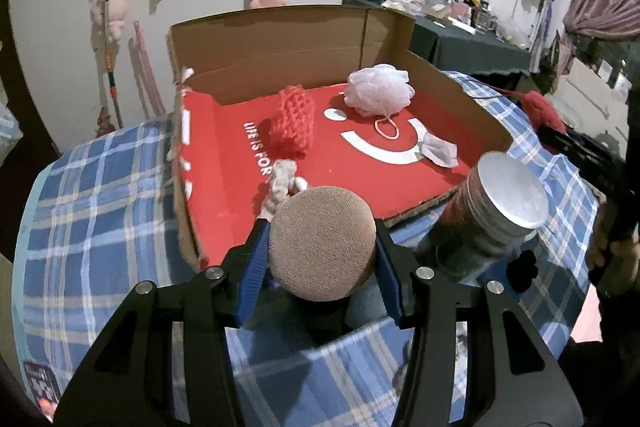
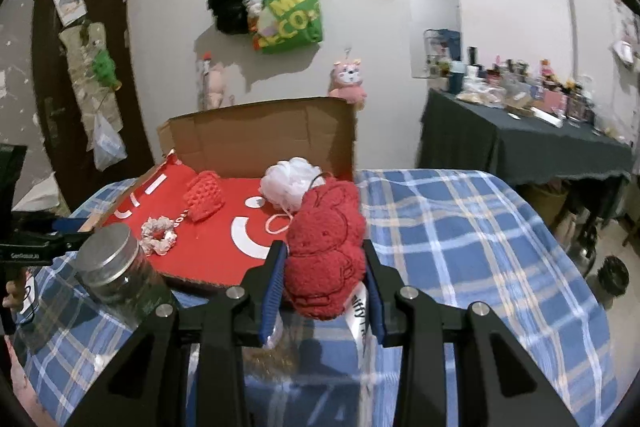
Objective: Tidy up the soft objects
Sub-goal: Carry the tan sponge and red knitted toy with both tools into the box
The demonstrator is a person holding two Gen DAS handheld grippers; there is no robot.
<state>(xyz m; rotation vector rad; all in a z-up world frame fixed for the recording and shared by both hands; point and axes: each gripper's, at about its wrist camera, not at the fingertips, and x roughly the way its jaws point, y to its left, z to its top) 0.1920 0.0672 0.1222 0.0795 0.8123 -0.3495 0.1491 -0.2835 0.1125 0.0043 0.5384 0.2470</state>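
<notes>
My left gripper (image 1: 322, 247) is shut on a round brown soft ball (image 1: 322, 245), held just in front of the open cardboard box with a red floor (image 1: 240, 163). My right gripper (image 2: 324, 267) is shut on a red fluffy towel toy (image 2: 326, 247), held near the box's right front corner; the toy also shows in the left wrist view (image 1: 540, 107). In the box lie a red knitted pouch (image 1: 294, 123), a white bath pouf (image 1: 378, 89), a white scrunchie (image 2: 158, 233) and a small white cloth (image 1: 438, 149).
A glass jar with a metal lid (image 1: 496, 203) stands on the blue plaid cloth (image 1: 100, 227) by the box's front edge, between the grippers. A dark-covered table with clutter (image 2: 520, 139) stands to the right. Bags and plush toys hang on the wall (image 2: 288, 15).
</notes>
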